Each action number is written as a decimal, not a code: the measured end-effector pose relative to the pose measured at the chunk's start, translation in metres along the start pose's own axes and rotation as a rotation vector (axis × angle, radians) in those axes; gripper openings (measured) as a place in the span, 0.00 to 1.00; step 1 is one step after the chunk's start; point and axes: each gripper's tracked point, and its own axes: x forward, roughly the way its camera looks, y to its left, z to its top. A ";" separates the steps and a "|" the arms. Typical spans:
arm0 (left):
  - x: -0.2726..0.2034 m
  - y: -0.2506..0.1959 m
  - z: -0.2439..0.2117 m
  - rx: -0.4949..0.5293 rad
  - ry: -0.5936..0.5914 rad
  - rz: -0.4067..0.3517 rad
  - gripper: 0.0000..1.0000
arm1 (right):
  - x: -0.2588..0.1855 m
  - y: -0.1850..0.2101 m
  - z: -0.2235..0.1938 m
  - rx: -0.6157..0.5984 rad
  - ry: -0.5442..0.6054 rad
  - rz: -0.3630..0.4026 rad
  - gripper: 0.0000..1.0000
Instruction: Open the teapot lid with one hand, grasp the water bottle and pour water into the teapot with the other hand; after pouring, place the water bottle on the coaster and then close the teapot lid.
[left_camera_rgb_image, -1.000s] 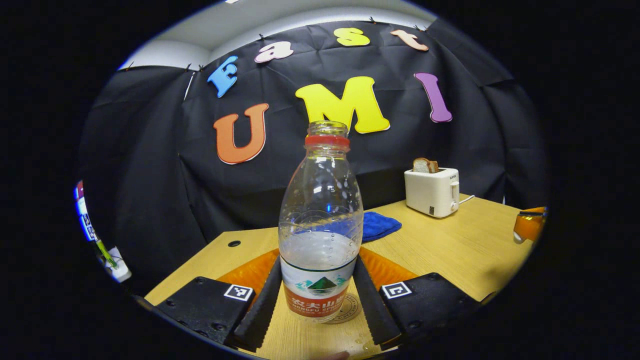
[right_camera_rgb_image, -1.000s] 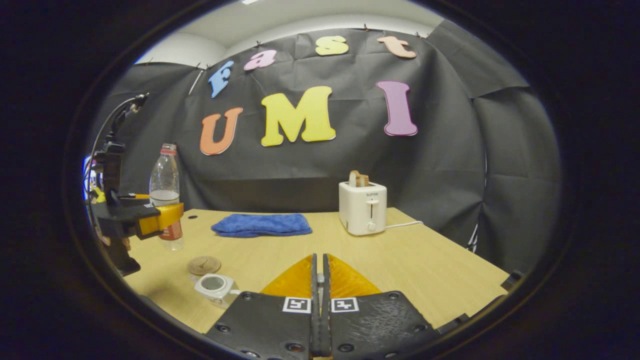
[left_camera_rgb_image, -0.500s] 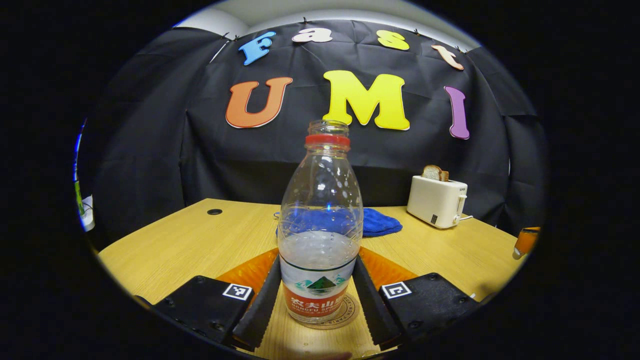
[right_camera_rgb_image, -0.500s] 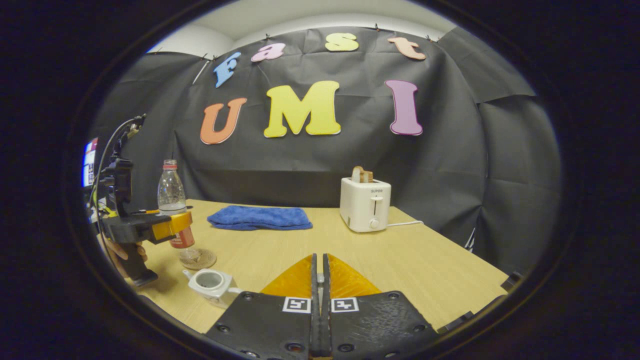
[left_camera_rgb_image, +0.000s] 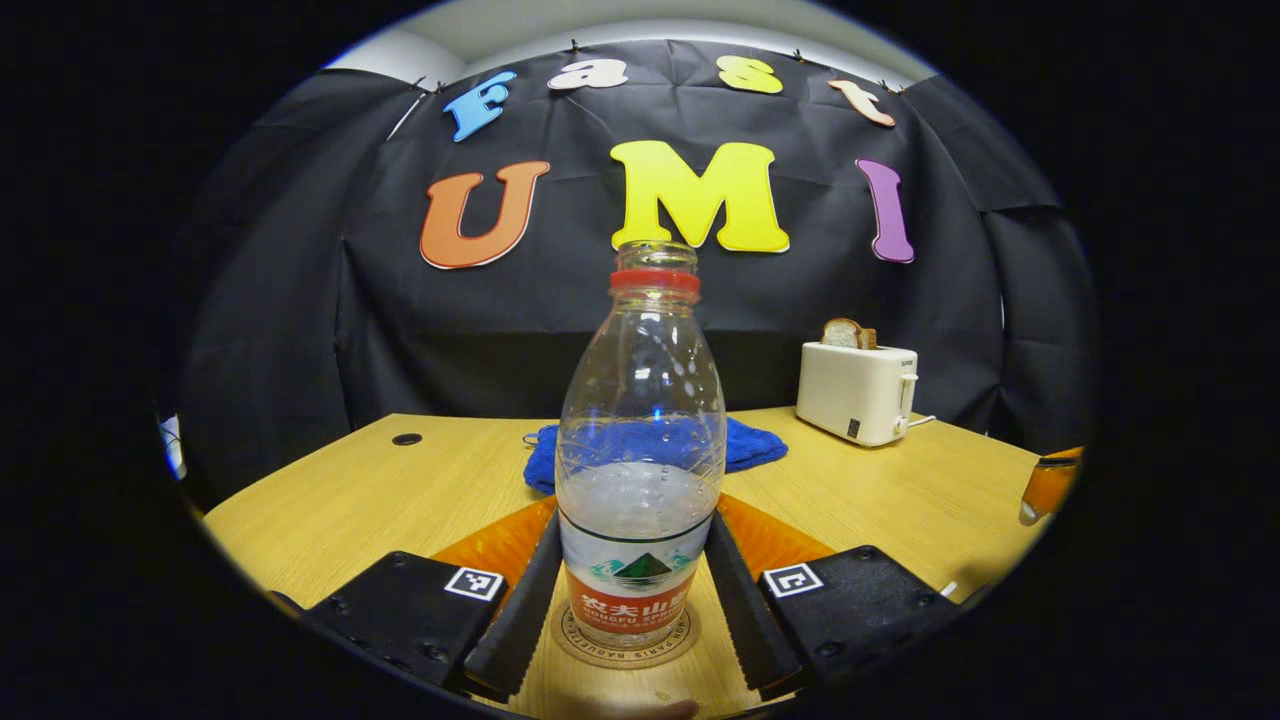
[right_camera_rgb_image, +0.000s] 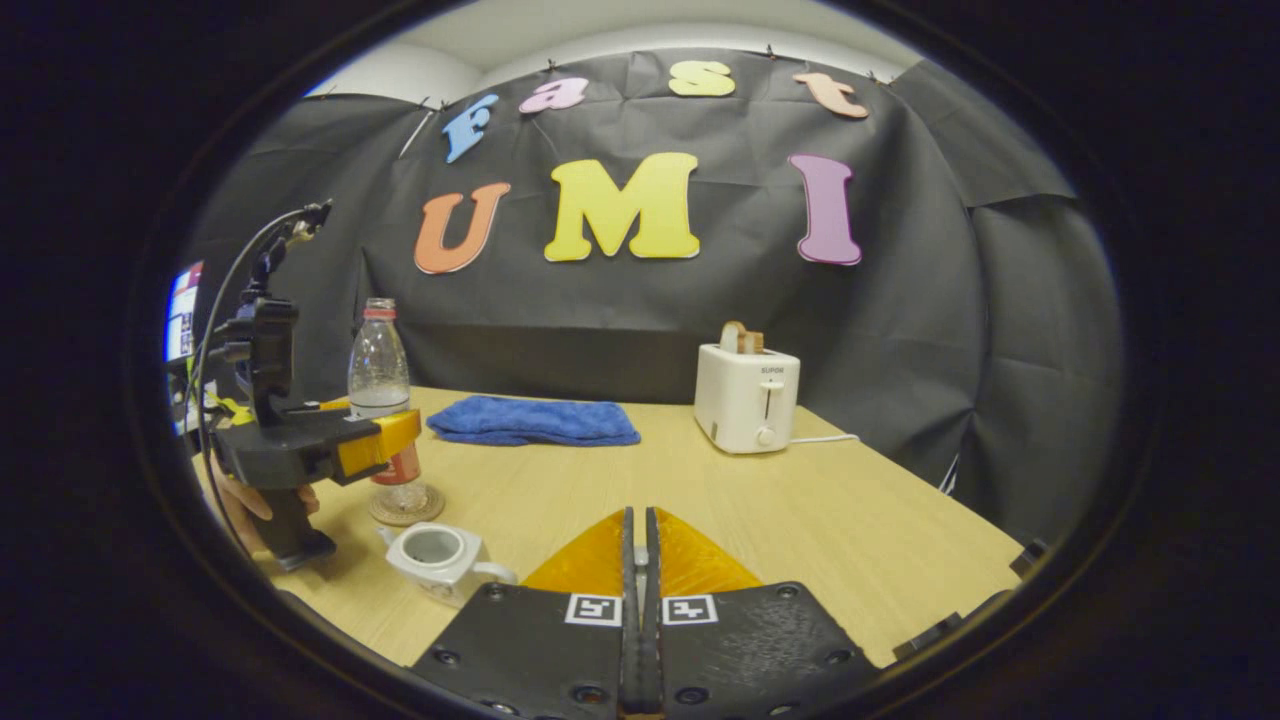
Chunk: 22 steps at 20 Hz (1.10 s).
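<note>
My left claw (left_camera_rgb_image: 633, 600) has lowered water bottle (left_camera_rgb_image: 640, 450) onto coaster (left_camera_rgb_image: 627, 645) near desk's left edge, fingers clamping label. Teapot (right_camera_rgb_image: 437, 560) lidless; right claw (right_camera_rgb_image: 637, 610) pinched shut. Next: release.

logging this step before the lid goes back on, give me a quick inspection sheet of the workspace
Surface: light wooden table, with a round hole near its far left corner.
Job's things: clear plastic water bottle, uncapped, part full, upright on the round brown coaster; small white teapot, its lid off, beside the coaster.
Clutter: folded blue cloth; white toaster with a bread slice in its slot.
Grippers: left gripper fingers pressed on both sides of the bottle; right gripper fingers closed together.
Cables: white cord from the toaster; dark cable arching above the left gripper.
Surroundings: black cloth wall.
</note>
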 end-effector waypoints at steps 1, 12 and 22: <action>0.000 -0.001 -0.004 -0.007 0.014 -0.003 0.79 | 0.000 0.001 0.000 0.000 0.001 0.002 0.00; -0.004 -0.001 0.001 -0.003 0.012 -0.026 0.85 | -0.003 -0.001 0.001 -0.005 0.001 0.011 0.00; -0.031 -0.005 0.014 -0.002 0.015 -0.063 0.86 | -0.033 0.013 0.012 -0.006 -0.006 0.070 0.00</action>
